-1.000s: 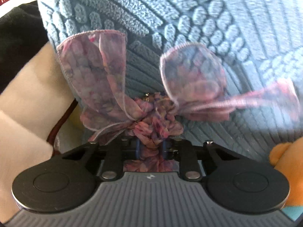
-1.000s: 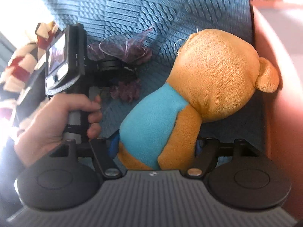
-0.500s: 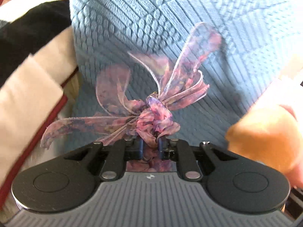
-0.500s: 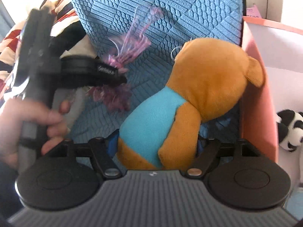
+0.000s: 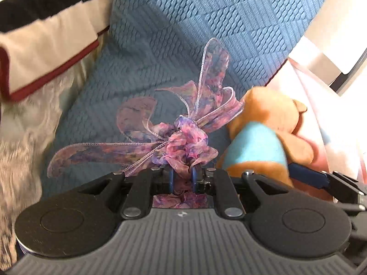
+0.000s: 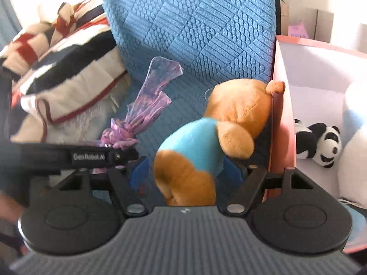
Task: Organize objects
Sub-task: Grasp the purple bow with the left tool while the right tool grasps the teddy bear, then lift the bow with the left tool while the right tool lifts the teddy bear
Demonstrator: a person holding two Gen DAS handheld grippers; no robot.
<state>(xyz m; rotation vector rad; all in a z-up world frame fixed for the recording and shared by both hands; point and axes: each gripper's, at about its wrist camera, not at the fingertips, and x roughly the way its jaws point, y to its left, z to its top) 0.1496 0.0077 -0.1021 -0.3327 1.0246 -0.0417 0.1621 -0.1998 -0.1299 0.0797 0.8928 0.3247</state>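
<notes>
**Bear and ribbon bow, both held beside the pink box**

Bear (image 6: 206, 137), an orange plush in a turquoise shirt, sits between the two blue fingers of the right gripper (image 6: 183, 171), which is closed about as far as the stuffing allows and squeezes the lower body and legs. Its head leans against the outer wall of the pink box (image 6: 281, 119), with one ear level with the rim. Inside that box a small panda toy (image 6: 318, 144) lies against the white lining.

On the far side of the bear from the box, the left gripper (image 5: 182, 178) has its fingers drawn nearly together on the knotted middle of the ribbon bow (image 5: 183, 137), a sheer pink-and-purple thing whose loops and tails fan out freely over the blue quilted cushion (image 5: 183, 34). A striped pillow (image 6: 66, 68) lies further off on that same side.

Both items look very light and soft. The bear should compress and spring back, so a hold low on the torso seems secure, though the head may flop as it goes over the rim. The bow is flimsy and likely slippery; its knot is the only firm part, and loose tails could snag on the box edge. Neither seems fragile, and a drop would probably harm nothing.
</notes>
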